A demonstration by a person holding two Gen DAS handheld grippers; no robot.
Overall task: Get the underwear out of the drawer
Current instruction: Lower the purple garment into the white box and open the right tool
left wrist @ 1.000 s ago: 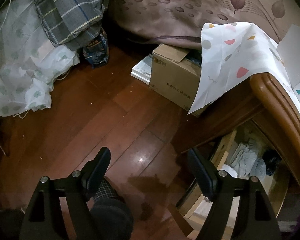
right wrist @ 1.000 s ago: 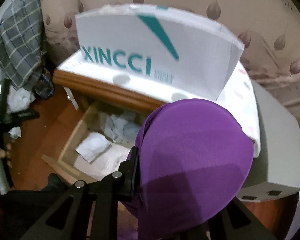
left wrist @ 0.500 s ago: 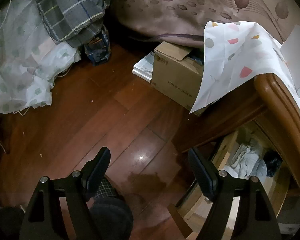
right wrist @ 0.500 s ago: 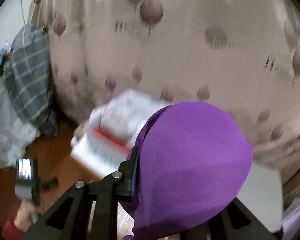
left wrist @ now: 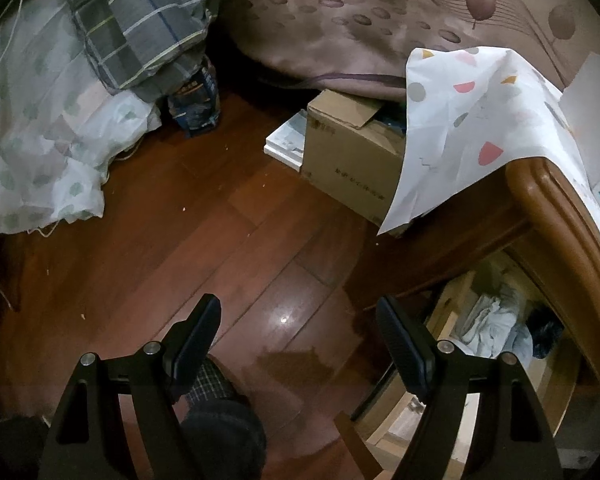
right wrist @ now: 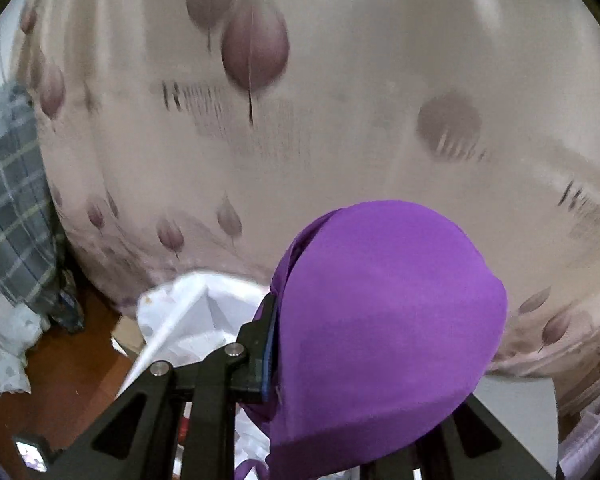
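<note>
Extraction step looks done: the right gripper (right wrist: 364,364) has its jaws clamped on the smooth purple fabric underwear (right wrist: 384,320), held up in front of the beige leaf-print curtain (right wrist: 340,100), clear of the open wooden drawer (left wrist: 496,332). The left gripper (left wrist: 300,340) hangs idle above the dark wooden floor (left wrist: 180,240), jaws apart and empty. Next move probably calls for a set-down spot, then release; none is evident.

Left gripper (left wrist: 298,332): matte black frame, triangular cut-outs, silver screws, two padded black fingers (left wrist: 196,334). Right gripper (right wrist: 364,344): same black frame, silver screws, blue strip at finger edge.
</note>
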